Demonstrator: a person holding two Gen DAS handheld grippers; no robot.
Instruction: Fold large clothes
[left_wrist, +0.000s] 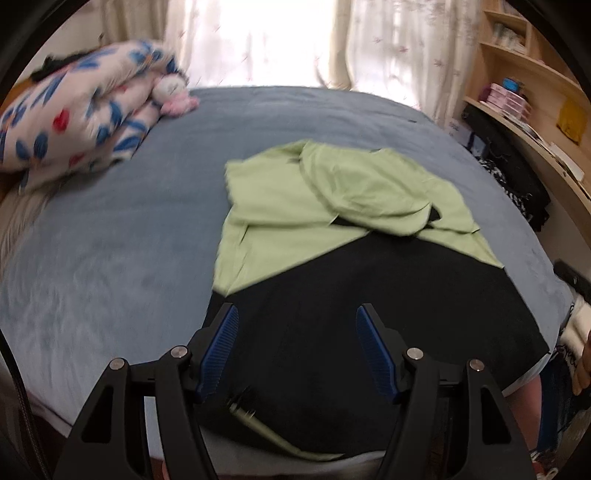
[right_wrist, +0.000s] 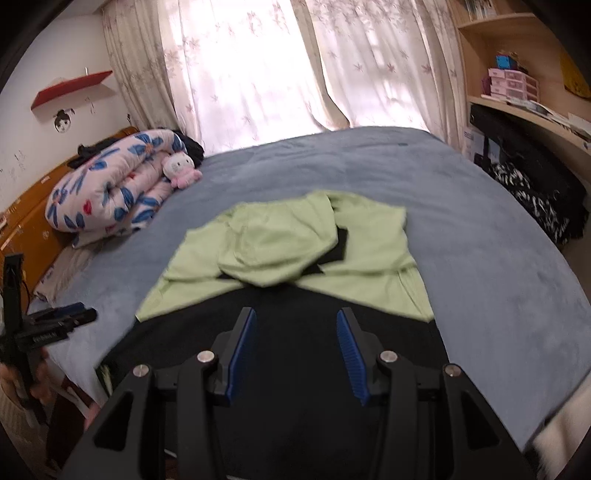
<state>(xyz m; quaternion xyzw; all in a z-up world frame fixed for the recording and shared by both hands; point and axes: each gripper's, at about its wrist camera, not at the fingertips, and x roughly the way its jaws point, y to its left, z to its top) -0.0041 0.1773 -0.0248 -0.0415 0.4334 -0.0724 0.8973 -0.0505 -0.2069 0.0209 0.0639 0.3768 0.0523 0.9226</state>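
Left wrist view: the left gripper (left_wrist: 297, 314) hangs with its blue-padded fingers (left_wrist: 221, 347) spread wide and nothing between them, poised over the black lower half of a green-and-black garment (left_wrist: 317, 206). That garment lies spread on the blue-grey bed cover (left_wrist: 110, 266); its black part fills the space directly below and ahead of the claw, and the light green upper part, with a hood or loose flap folded onto it, lies further ahead and slightly right of the fingers. A pale drawstring (left_wrist: 269, 432) trails across the black cloth just under the claw's near end. Far ahead to the left sits a folded floral quilt (left_wrist: 74, 110) with a small pink plush toy (left_wrist: 173, 92) against it. Right wrist view: the right gripper (right_wrist: 295, 317) likewise stands parted and empty above the black cloth, the green section (right_wrist: 280, 243) straight ahead of its tips. The left gripper (right_wrist: 55, 325) shows well off to the left of this claw, beyond the edge of the garment, held in a hand. Curtains (right_wrist: 258, 66) hang beyond the bed, and wooden shelves (right_wrist: 517, 96) stand far right.
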